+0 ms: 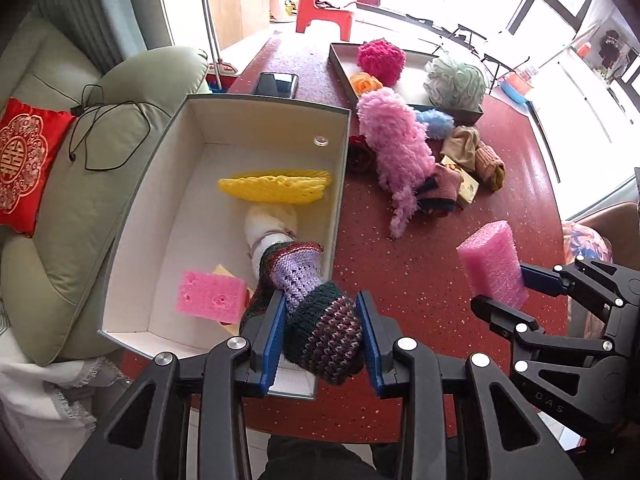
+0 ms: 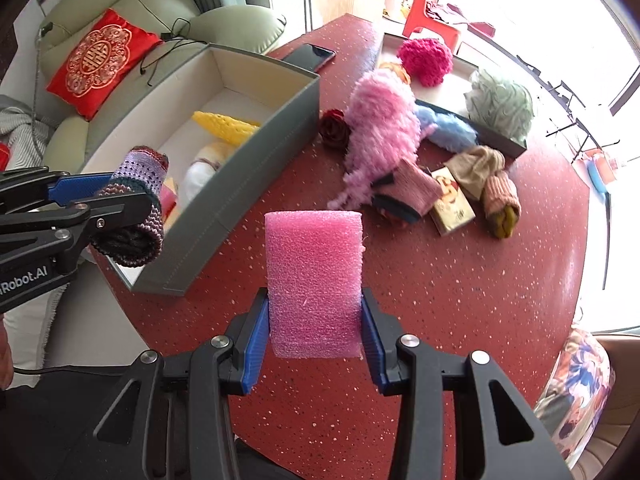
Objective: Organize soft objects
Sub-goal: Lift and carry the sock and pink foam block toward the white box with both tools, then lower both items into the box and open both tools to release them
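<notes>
My left gripper (image 1: 322, 320) is shut on a knitted purple, green and maroon sock roll (image 1: 316, 320), held over the near right corner of the grey box (image 1: 344, 152). The same sock roll (image 2: 136, 204) and left gripper (image 2: 120, 196) show at the left of the right wrist view. My right gripper (image 2: 315, 320) is shut on a pink foam block (image 2: 314, 280) above the red table (image 2: 440, 280), right of the box. That foam block (image 1: 494, 264) appears at the right of the left wrist view. Inside the box lie a yellow mesh piece (image 1: 276, 186), a white soft item (image 1: 268, 228) and a pink sponge (image 1: 212, 292).
A loose heap sits mid-table: a fluffy pink yarn bundle (image 1: 394, 152), a dark rose (image 2: 334, 128), folded socks (image 2: 404, 196) and a small carton (image 2: 454, 204). A dark tray (image 1: 340, 64) at the back holds a magenta pompom (image 1: 380, 60) and a green bath puff (image 1: 456, 82). A phone (image 1: 276, 84) lies behind the box.
</notes>
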Demonstrator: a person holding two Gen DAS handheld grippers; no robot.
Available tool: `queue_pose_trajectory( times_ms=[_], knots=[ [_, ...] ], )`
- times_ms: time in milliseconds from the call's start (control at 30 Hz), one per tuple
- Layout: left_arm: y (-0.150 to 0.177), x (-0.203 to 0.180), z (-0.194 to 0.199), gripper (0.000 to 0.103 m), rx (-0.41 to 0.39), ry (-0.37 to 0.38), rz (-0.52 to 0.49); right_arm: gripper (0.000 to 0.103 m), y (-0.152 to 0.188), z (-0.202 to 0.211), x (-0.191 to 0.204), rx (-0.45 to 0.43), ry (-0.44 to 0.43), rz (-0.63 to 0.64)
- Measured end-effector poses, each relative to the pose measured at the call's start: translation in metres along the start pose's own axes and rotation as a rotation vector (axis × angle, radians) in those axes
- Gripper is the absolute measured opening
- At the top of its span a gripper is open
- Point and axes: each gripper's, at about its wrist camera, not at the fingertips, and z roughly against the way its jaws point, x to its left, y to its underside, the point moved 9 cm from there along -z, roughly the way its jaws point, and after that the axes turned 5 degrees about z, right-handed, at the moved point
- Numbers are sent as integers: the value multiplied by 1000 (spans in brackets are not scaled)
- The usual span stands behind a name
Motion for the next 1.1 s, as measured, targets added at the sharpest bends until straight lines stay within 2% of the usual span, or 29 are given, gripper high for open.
queue_pose_trajectory(
  times_ms=[267, 433, 500, 633, 733, 900, 1100],
  knots=[
    [16, 50, -32, 36, 68, -26, 90, 45, -30, 9, 24, -34, -24, 51],
    [33, 87, -52, 36, 129, -99, 121, 45, -29, 6, 36, -18, -29, 63],
    [38, 95, -52, 36, 138, -119, 102, 45, -28, 5, 38, -12, -31, 58],
    [41, 114, -55, 36, 160, -208, 67, 45, -30, 3, 43, -6, -32, 59],
    [36, 118, -49, 36, 138, -163, 106, 45, -33, 2, 48, -8, -33, 65],
    [18, 100, -35, 36, 98, -134, 61, 45, -51, 5, 55, -25, -42, 63],
    [7, 88, -26, 36, 82, -115, 35, 45, -88, 10, 73, -64, -56, 90]
  ],
)
